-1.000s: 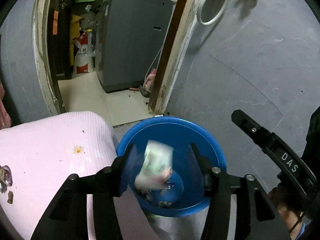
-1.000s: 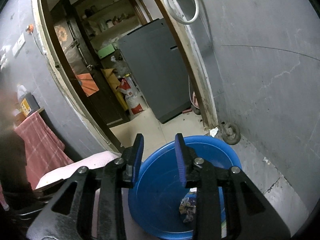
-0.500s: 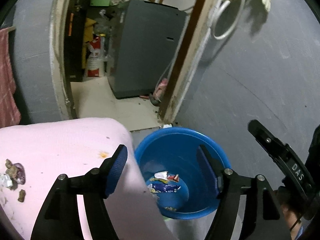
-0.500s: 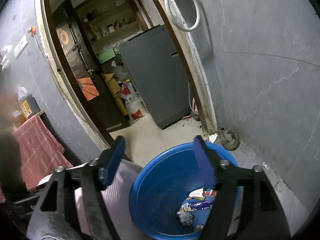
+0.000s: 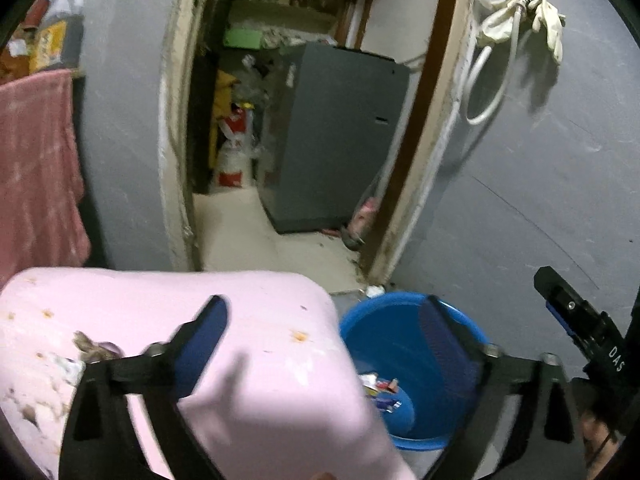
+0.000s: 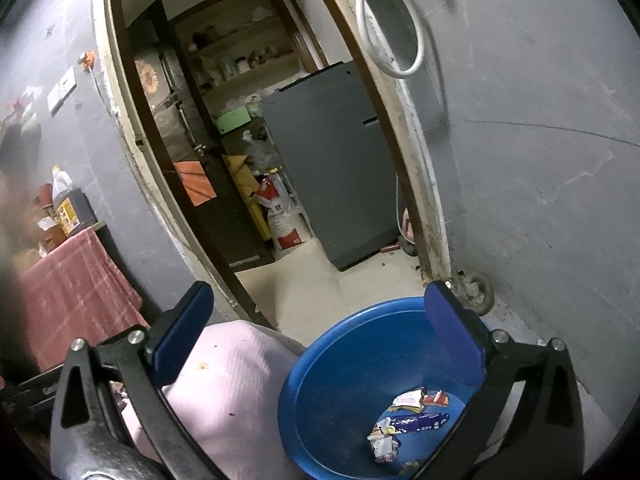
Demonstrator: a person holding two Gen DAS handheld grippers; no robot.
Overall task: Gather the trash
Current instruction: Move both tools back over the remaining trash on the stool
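Observation:
A blue basin (image 5: 404, 316) (image 6: 340, 364) stands on the floor beside a pink-covered surface (image 5: 168, 300) (image 6: 232, 368). Several crumpled wrappers (image 5: 382, 390) (image 6: 408, 416) lie in its bottom. More scraps of trash (image 5: 92, 350) sit on the pink cover at the left. My left gripper (image 5: 324, 340) hangs over the cover's corner and the basin's rim, jaws opening wide, nothing between them. My right gripper (image 6: 320, 312) is above the basin, jaws also opening, with nothing in them. One of its fingers (image 5: 576, 328) shows at the right of the left wrist view.
Behind the basin is an open doorway (image 6: 132, 160) with a grey cabinet (image 5: 332, 140) (image 6: 332, 160) and a red-and-white sack (image 6: 280, 216) inside. A red cloth (image 5: 36, 168) hangs at the left. A white hose (image 5: 480, 92) and gloves hang on the grey wall.
Both grippers opened from nearly shut to wide. The wrapper falling between the left jaws now lies in the basin. The left gripper rose and swung left over the pink cover.

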